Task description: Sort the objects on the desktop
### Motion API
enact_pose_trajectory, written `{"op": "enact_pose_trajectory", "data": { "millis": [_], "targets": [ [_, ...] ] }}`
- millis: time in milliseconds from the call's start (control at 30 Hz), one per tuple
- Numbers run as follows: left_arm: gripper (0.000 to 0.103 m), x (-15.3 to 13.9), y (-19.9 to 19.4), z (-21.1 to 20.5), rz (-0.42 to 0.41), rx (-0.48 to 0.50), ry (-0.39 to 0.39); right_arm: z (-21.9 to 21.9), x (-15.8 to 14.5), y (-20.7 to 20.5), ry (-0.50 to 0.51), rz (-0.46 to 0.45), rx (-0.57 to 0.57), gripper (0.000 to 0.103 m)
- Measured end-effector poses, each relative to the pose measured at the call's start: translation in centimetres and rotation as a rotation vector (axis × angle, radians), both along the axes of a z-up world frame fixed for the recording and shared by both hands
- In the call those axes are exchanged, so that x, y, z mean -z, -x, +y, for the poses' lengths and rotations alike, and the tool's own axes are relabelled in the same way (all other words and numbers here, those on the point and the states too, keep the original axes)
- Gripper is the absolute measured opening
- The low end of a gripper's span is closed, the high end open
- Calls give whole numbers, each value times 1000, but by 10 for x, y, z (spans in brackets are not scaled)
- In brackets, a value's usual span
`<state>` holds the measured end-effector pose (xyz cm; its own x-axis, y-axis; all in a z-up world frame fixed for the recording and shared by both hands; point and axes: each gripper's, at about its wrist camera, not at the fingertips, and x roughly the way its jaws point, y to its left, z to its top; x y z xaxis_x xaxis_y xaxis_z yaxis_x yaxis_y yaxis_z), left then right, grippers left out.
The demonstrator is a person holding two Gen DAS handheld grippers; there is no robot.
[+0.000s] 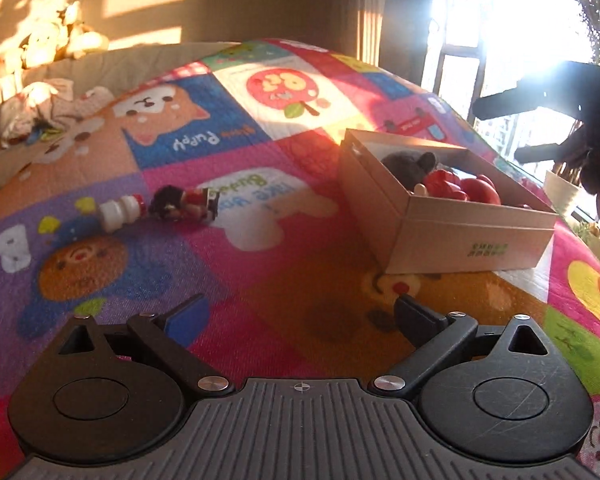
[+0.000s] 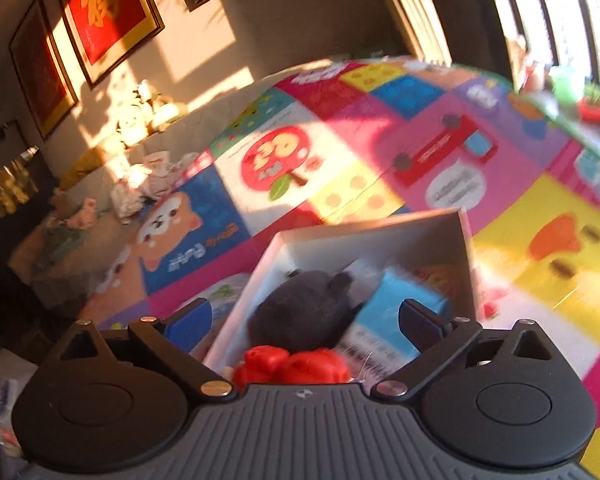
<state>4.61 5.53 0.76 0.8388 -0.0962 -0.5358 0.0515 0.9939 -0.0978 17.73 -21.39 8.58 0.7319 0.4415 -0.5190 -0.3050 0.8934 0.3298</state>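
Observation:
A cardboard box (image 1: 472, 240) stands on the colourful play mat at the right of the left wrist view. It holds a dark plush toy (image 1: 410, 166) and red toys (image 1: 460, 186). A small white bottle (image 1: 120, 210) and a toy figure (image 1: 186, 204) lie on the mat to the box's left. My left gripper (image 1: 300, 316) is open and empty above the mat. My right gripper (image 2: 306, 320) is open above the box (image 2: 466, 264), which holds the plush (image 2: 304, 312), red toys (image 2: 292, 364) and a blue carton (image 2: 396, 320) lying between the jaws.
A crumpled bag and cloth (image 1: 36, 110) lie at the mat's far left. Plush toys (image 1: 56, 38) sit along the wall behind. A window with plants (image 1: 596, 4) is at the right. Framed red pictures (image 2: 104, 12) hang on the wall.

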Motion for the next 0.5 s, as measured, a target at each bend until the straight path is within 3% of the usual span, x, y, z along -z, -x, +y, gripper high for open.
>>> {"op": "enact_pose_trajectory", "data": {
  "millis": [267,400,500],
  "targets": [
    [102,-3,3,8,-20,-54,7,42,-12,7,77,-8,-81,100],
    [102,-8,7,33,-55,-263,-120,103,-13,15,165,-28,-218,93],
    [101,-9,12,66,-46,-402,-94,153,-8,10,206,-5,-316,84]
  ]
}}
